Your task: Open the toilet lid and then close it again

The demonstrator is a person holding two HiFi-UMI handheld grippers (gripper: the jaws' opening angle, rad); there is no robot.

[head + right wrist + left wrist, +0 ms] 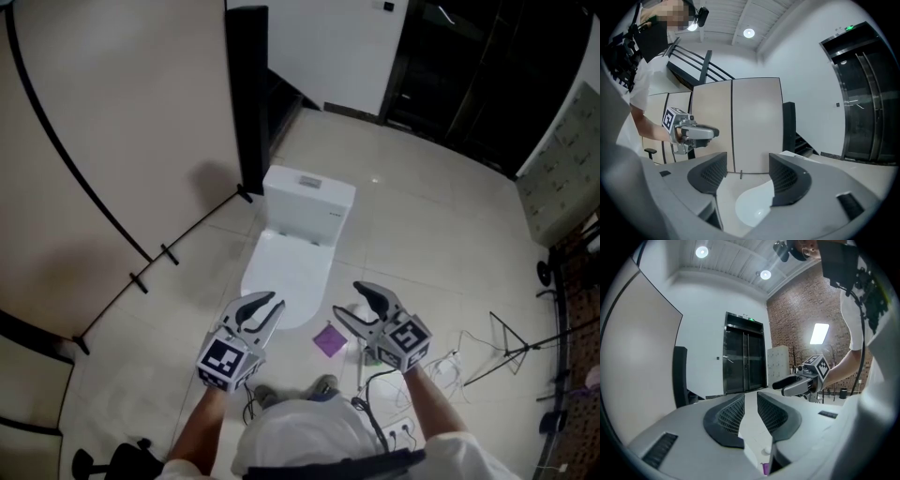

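While the toilet lid (286,272) lies down, ahead and below me, its length running away toward the tank (309,199), I hold the left gripper (265,309), narrowly parted, nearest its front edge; the right gripper (354,305) gapes wider alongside, both empty.

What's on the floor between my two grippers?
A small purple square thing lies on the floor between the left gripper and the right gripper, near the front of the toilet lid. The head view shows it.

cistern (307,202) behind lid (286,277), wall (122,122) left
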